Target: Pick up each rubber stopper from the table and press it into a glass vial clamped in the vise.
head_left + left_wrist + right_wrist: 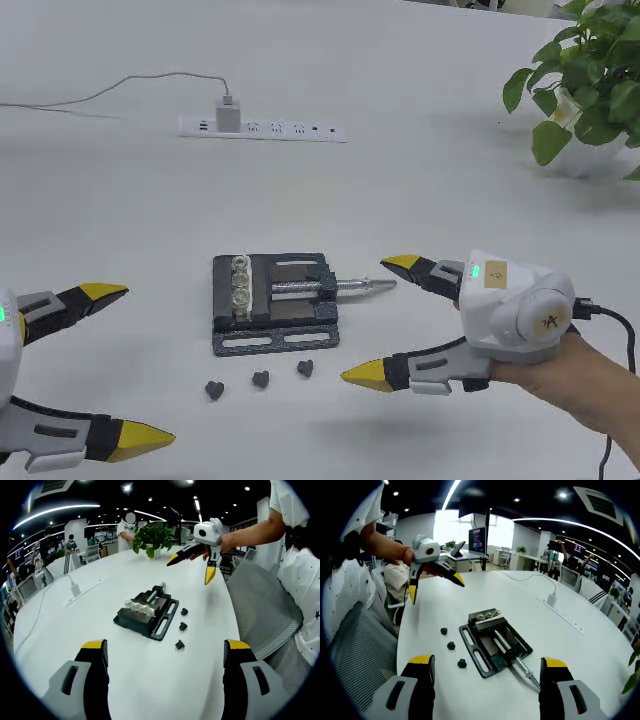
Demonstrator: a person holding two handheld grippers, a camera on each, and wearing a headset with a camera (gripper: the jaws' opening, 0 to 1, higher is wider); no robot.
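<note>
We log a white table (400, 100) in an open office: one vise (275, 305), three vials (241, 285), three stoppers (260, 379) toward the near edge. On the left gripper (150, 363) and right gripper (362, 320) the fingers are spread, empty.

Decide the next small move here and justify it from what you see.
Probably move the right gripper left and down over the nearest rubber stopper. Its jaws stand open and empty, all three stoppers lie loose on the table before the vise, and the clamped vials look unplugged.
</note>
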